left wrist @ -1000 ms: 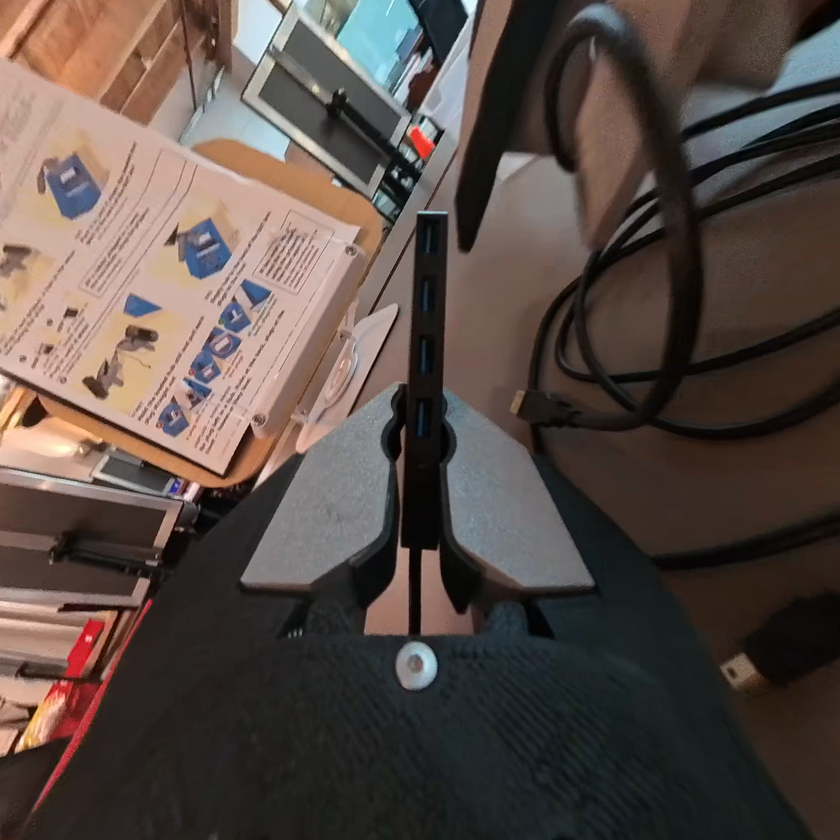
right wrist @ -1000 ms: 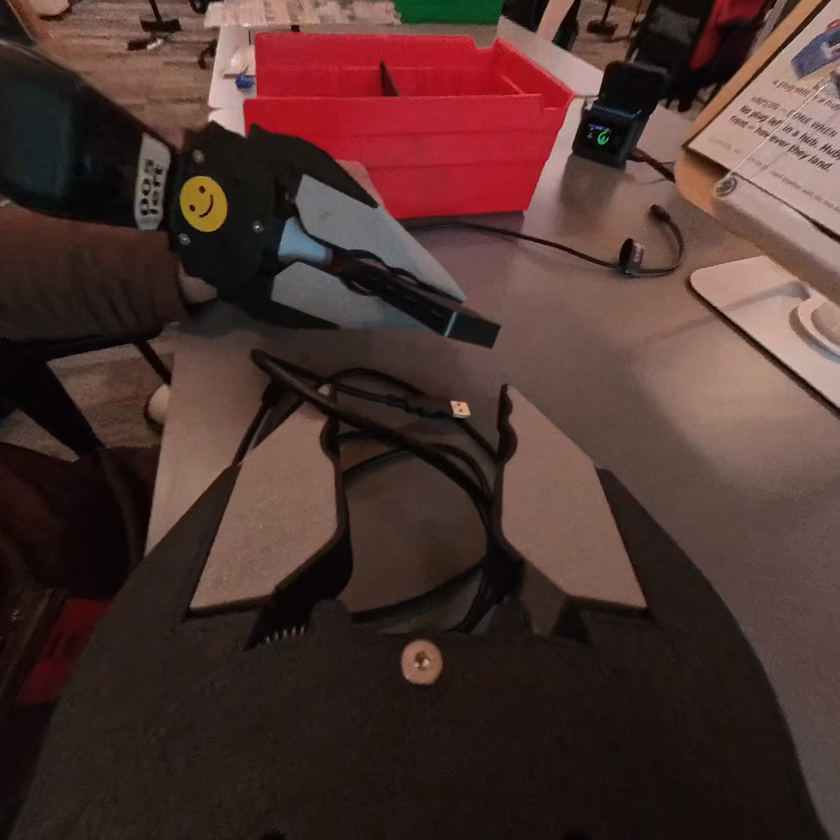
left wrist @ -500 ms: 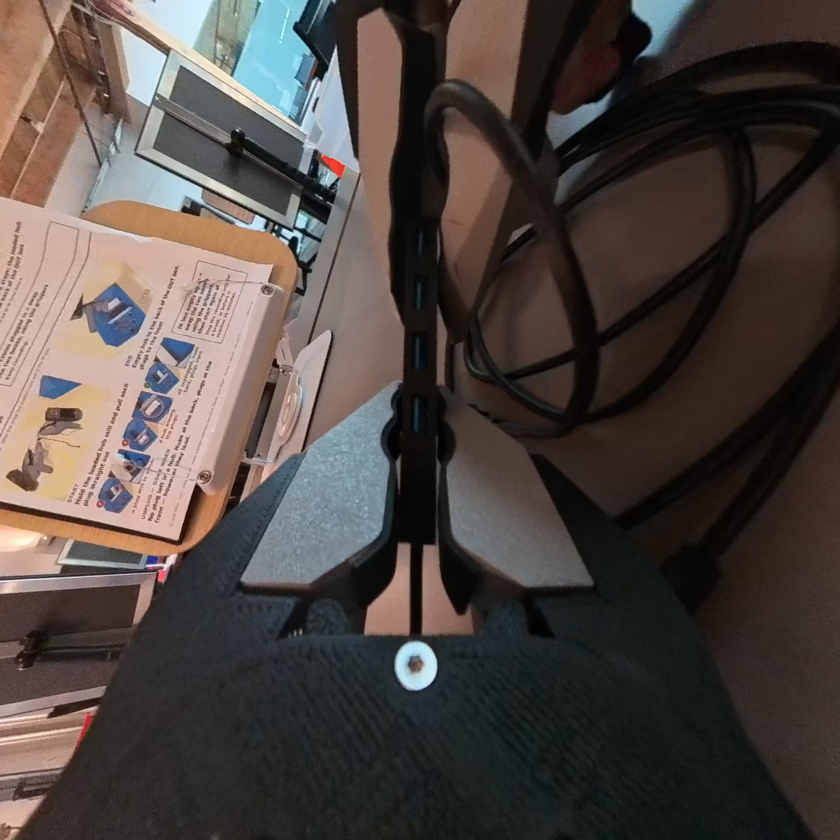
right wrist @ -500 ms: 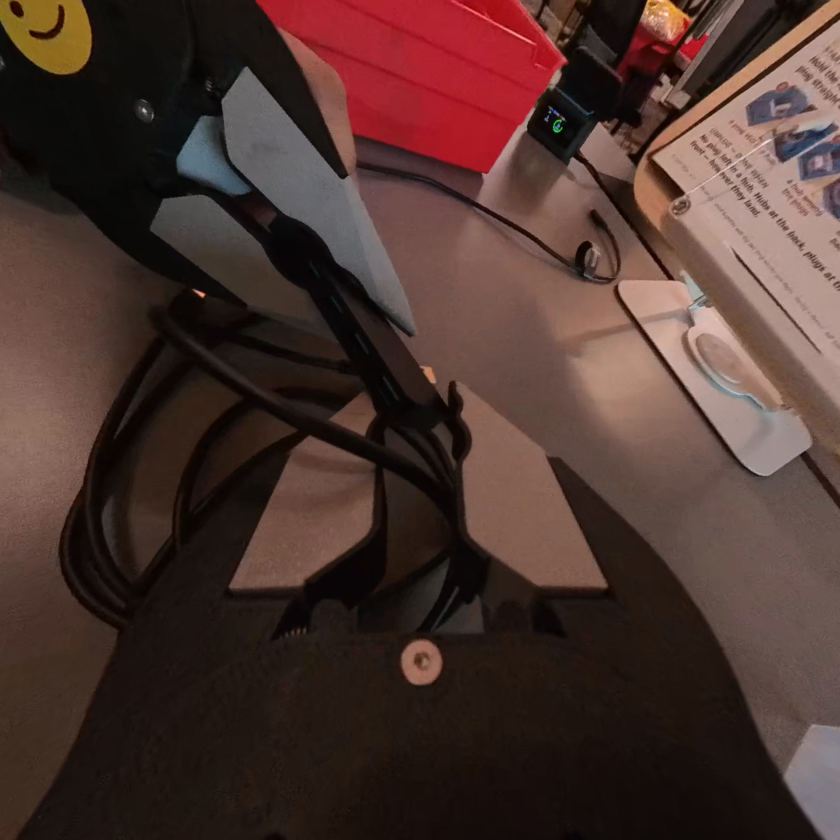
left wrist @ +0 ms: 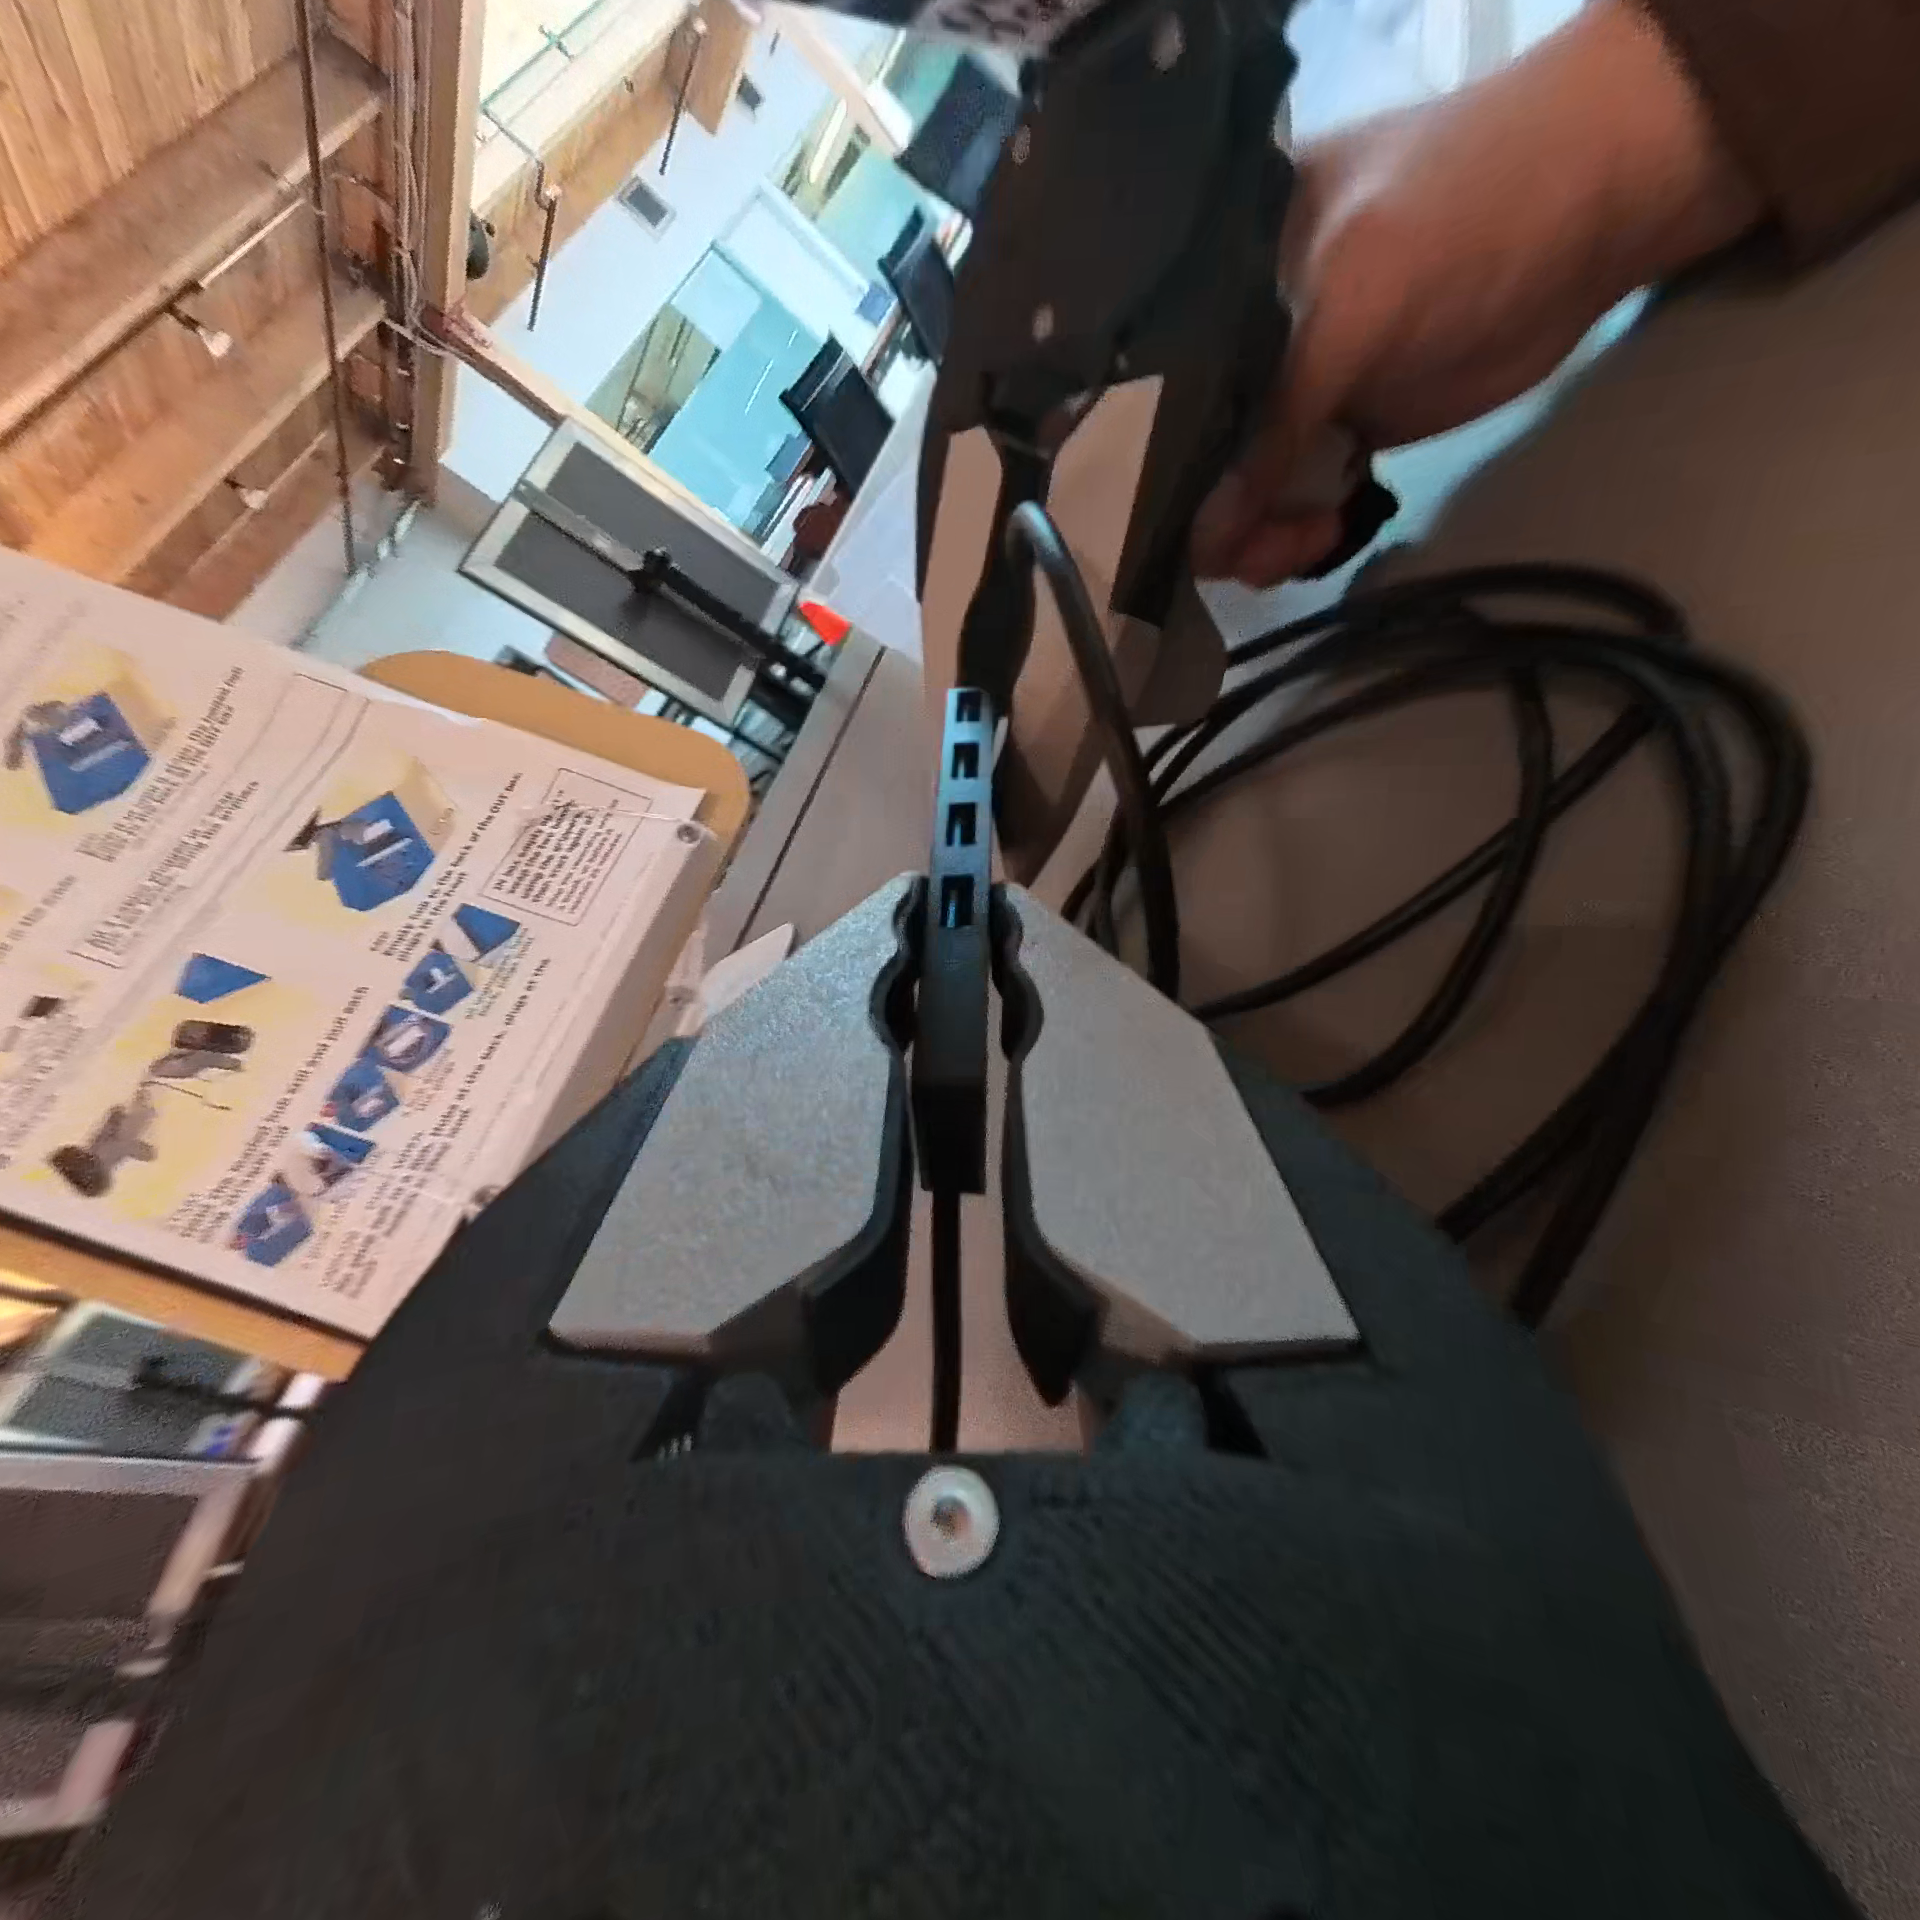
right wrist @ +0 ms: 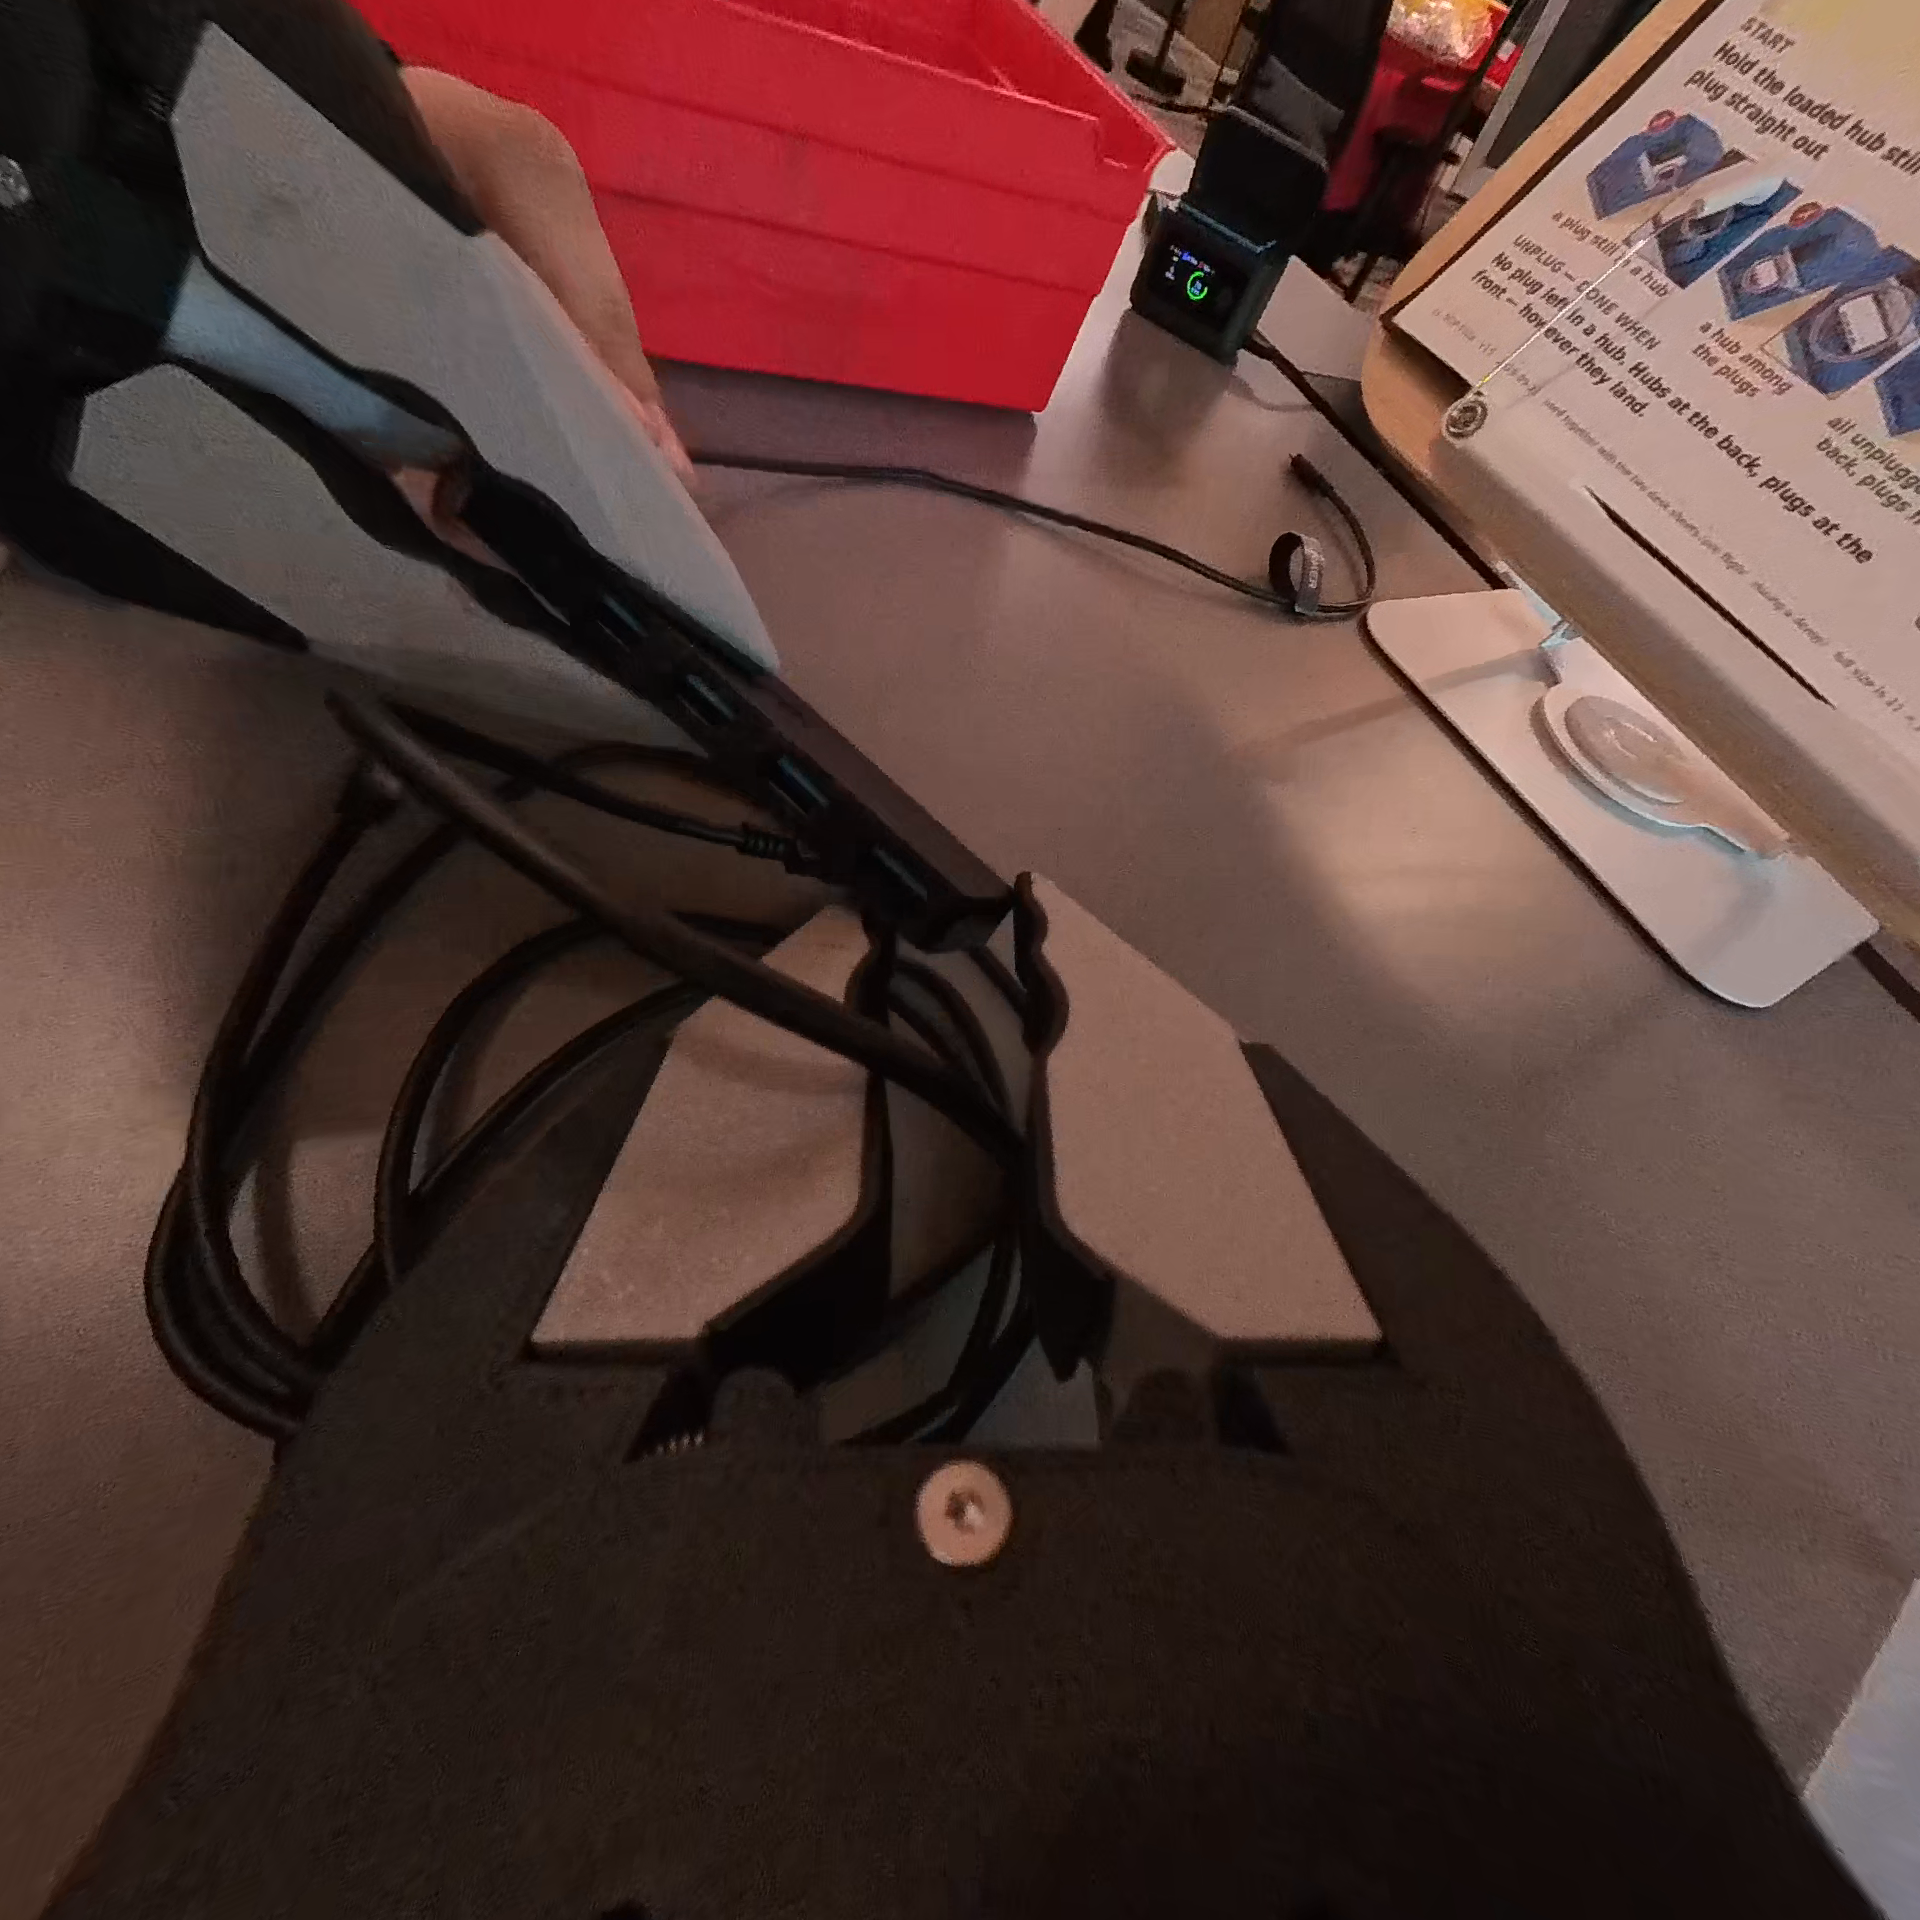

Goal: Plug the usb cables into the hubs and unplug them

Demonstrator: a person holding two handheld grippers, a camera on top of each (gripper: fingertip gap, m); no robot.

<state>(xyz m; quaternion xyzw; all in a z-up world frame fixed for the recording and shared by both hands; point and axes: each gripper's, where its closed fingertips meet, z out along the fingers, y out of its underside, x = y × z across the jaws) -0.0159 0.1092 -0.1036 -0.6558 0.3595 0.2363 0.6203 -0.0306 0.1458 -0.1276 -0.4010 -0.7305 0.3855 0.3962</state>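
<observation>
Gripping the hub by its flat sides, the left gripper has jaws shut on this light, rigid bar pointing to 12 o'clock; right gripper jaws part-open around limp, springy cable above the surface, so pinch the stiff plug.

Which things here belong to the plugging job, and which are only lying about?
For the job:
- USB hub, held by left gripper
- black cables
- right gripper

Lying about:
- red bin
- instruction sheet
- small screen device
- white stand base
</observation>
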